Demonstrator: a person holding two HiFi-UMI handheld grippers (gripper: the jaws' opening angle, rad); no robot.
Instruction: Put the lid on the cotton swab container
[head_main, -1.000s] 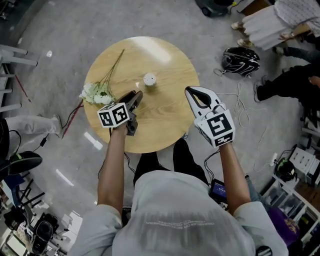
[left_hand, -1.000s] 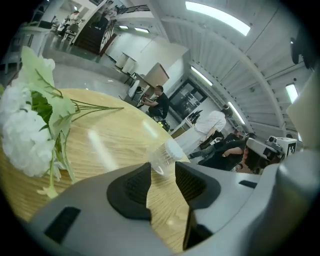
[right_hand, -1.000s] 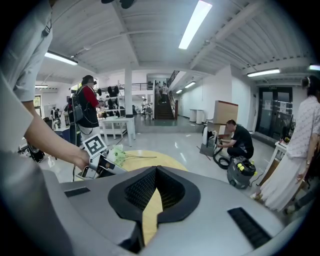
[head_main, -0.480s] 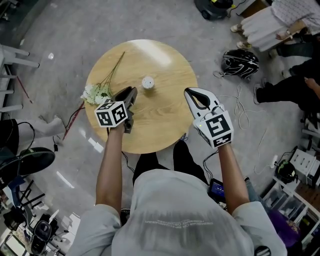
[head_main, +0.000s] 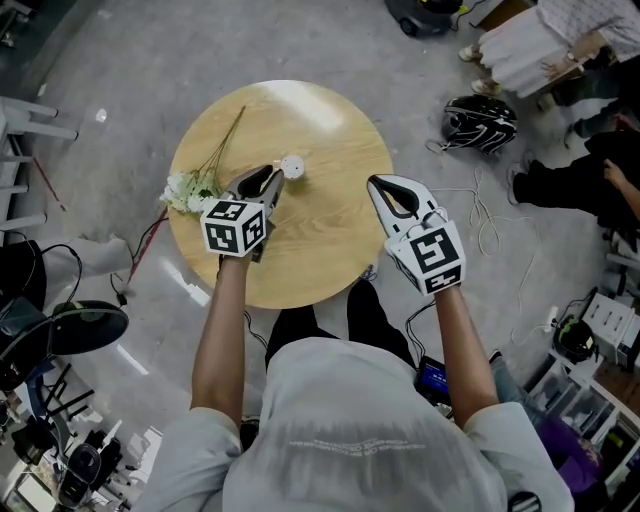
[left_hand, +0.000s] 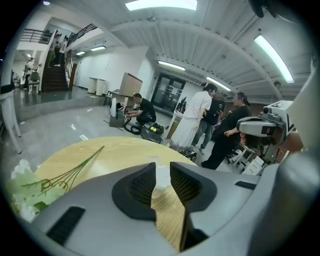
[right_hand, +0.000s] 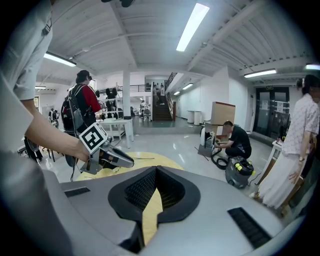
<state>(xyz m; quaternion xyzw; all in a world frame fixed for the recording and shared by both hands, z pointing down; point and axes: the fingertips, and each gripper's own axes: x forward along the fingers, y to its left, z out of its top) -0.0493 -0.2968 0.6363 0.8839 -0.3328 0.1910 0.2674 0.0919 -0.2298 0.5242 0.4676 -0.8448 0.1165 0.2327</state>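
1 small white cylindrical cotton swab container (head_main: 292, 166) stands on the round, smooth wood-grain worktop (head_main: 330, 250), just ahead of the left claw (head_main: 271, 179), whose ribbed black jaws stand apart and grip nothing. The right claw (head_main: 378, 185) is closed and empty. No separate lid is visible, so whether capping is done cannot be confirmed. 1 white flower sprig (head_main: 190, 186) lies nearby.

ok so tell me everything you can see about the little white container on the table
The container is a small white round tub, standing upright on the round wooden table, right of the flowers. The left gripper points its open jaws at it from close by; whether they touch it, or its lid is on, is unclear.
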